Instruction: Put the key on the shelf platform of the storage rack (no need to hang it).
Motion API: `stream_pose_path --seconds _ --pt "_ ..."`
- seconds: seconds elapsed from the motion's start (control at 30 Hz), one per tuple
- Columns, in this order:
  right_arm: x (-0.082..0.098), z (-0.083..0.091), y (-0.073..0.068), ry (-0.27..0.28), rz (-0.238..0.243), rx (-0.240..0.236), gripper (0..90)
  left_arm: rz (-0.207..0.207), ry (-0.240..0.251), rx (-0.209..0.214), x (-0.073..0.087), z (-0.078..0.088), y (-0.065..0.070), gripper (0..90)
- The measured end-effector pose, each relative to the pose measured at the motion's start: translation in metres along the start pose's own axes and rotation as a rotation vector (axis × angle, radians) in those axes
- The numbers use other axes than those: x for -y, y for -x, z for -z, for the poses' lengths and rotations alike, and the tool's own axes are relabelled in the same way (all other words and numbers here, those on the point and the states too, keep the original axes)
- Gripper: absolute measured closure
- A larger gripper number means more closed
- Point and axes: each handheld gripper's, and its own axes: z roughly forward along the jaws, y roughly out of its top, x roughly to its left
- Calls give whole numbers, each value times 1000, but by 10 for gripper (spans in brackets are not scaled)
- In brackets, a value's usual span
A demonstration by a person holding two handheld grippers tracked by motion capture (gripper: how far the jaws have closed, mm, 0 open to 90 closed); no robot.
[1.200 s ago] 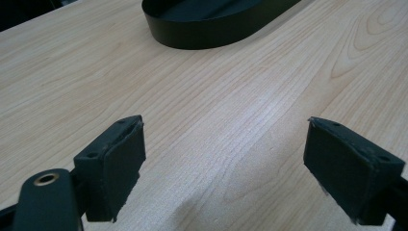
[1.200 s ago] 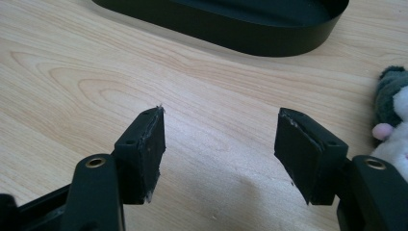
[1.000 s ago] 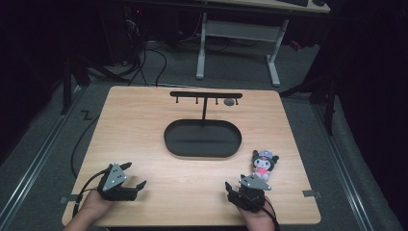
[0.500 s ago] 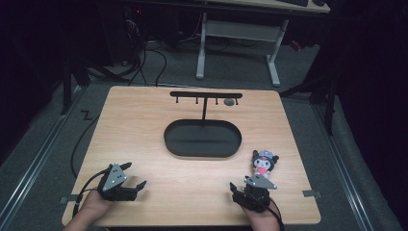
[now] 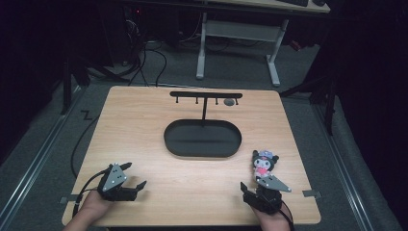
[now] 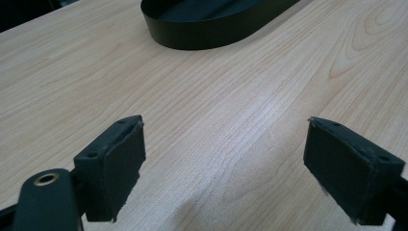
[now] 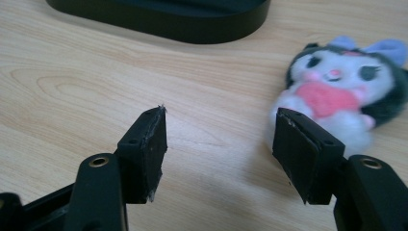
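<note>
High view puts a small plush doll (image 5: pixel 263 162) on the tabletop (image 5: pixel 144 130), toward the near right, lying flat with its dark-eared head pointing away from the person. It has a white face, a pink front and dark ears. The right gripper (image 5: pixel 254 191) sits just on the near side of it, the grey plate on top of that gripper reaching to the doll's lower end; whether they touch cannot be told from above.

Right gripper view shows the plush doll (image 7: pixel 344 91) ahead and off to the right of the gap between the fingers (image 7: pixel 144 154), slightly blurred. The right-hand finger stands in front of the doll's lower edge. The fingers are spread apart with only bare wood between them.

Beyond the doll, near the middle of the tabletop, lies a black oval tray (image 5: pixel 202 138) with a low wall. A thin post rises from its far side and carries a black crossbar (image 5: pixel 206 95) with short pegs hanging under it.

At the near left, well apart from the doll, the left gripper (image 5: pixel 131 177) rests low over the wood in the person's hand (image 5: pixel 91 208). In the left gripper view its fingers (image 6: pixel 113 166) are released wide, nothing between them, and the oval tray (image 6: pixel 202 29) lies ahead.
</note>
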Motion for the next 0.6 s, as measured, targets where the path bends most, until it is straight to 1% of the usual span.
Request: stream_pose_path --seconds 0.07,0.13,0.23,0.27,0.47,0.6 --pt "-1 8 5 14 2 18 367 0 0 0 0 0 0 155" --pt "0 10 6 17 0 20 367 0 0 1 0 0 0 155" --pt "2 19 13 32 -11 34 367 0 0 1 0 0 0 155" --pt "4 23 17 37 -21 42 367 1 -1 0 0 0 0 155" --pt "8 30 26 38 -48 56 368 -2 -2 -1 0 0 0 155" --pt "9 32 30 31 -52 62 367 -3 -3 -3 0 0 1 155"
